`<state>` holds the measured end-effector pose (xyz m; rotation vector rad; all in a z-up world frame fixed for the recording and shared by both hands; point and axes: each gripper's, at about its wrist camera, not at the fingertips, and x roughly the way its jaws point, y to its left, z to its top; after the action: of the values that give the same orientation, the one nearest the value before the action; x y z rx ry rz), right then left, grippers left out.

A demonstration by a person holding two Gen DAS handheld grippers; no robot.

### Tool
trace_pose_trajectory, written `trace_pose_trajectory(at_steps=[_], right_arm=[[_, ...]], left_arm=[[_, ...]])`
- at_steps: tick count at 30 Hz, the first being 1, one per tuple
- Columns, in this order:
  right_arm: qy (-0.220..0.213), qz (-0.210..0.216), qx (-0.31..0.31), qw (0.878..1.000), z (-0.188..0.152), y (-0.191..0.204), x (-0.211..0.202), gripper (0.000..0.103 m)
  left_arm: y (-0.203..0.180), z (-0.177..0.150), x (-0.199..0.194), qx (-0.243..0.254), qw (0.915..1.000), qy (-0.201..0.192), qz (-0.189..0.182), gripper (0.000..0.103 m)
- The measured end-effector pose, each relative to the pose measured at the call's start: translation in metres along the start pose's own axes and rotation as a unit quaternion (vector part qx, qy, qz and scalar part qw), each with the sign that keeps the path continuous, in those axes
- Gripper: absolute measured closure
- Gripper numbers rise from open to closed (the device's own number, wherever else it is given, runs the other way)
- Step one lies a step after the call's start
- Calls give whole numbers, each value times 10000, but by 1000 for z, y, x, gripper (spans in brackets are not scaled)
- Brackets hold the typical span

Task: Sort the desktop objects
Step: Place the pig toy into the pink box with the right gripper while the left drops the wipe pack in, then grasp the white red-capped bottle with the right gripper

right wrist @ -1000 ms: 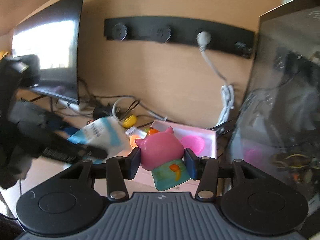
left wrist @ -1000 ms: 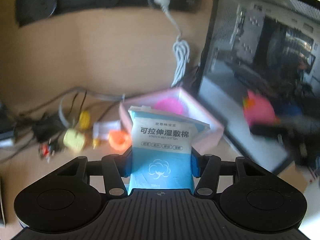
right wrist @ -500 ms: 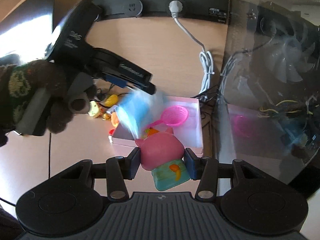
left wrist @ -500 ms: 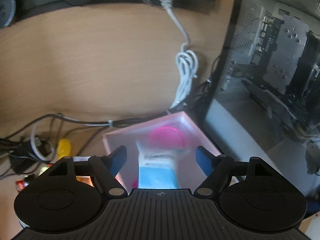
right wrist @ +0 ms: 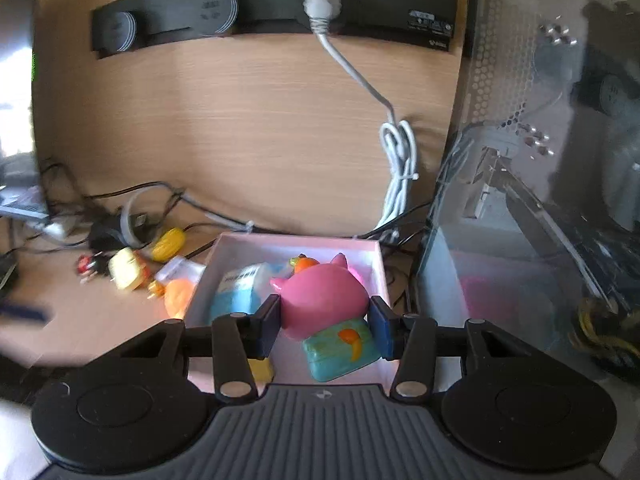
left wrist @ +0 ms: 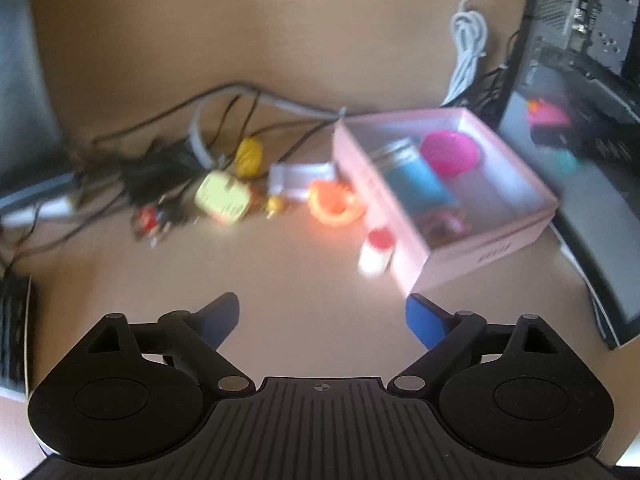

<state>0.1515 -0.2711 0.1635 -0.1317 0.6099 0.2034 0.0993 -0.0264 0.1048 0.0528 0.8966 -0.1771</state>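
Two grippers work around the pink box (left wrist: 486, 254) on the wooden worktop (left wrist: 304, 288). Our left gripper (left wrist: 322, 316) hovers over bare worktop just short of the box's near corner; its blue-padded fingers (left wrist: 424, 322) stand wide and are opening further, with nothing between them. Our right gripper (right wrist: 324, 322) sits at the near edge of the pink box (right wrist: 224, 246), its fingers (right wrist: 270, 326) narrowed onto a pink pig toy (right wrist: 322, 304), pressing it from both sides. A teal block (right wrist: 340, 352) with an orange mark shows directly beneath the pig; we cannot tell whether it is part of the toy.

Inside the box lie a blue wet-cotton packet (left wrist: 418, 178) and a magenta strainer (left wrist: 450, 152) toward the far end. Outside the box, against its left wall, lie a small white bottle with a red cap (left wrist: 376, 252) and an orange ring toy (left wrist: 334, 204). Farther left of the box sit a yellow toy (left wrist: 224, 198), a corn-shaped toy (left wrist: 249, 157) and tangled cables (left wrist: 160, 168).
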Motion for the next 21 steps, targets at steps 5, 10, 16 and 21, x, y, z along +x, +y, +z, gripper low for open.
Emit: trace_pose_trajectory(at_steps=[5, 10, 16, 21], right_arm=[[237, -149, 419, 9987, 5, -11, 38, 53], [379, 36, 309, 9988, -6, -9, 35, 48], [573, 282, -30, 9980, -25, 8, 24, 47], [773, 713, -510, 9931, -50, 45, 14, 47]], left_arm=[[18, -20, 1, -245, 9993, 178, 204, 7], [29, -30, 10, -432, 9978, 332, 368, 7], [31, -37, 17, -538, 9971, 405, 362, 7], [36, -34, 21, -541, 9969, 401, 419, 7]])
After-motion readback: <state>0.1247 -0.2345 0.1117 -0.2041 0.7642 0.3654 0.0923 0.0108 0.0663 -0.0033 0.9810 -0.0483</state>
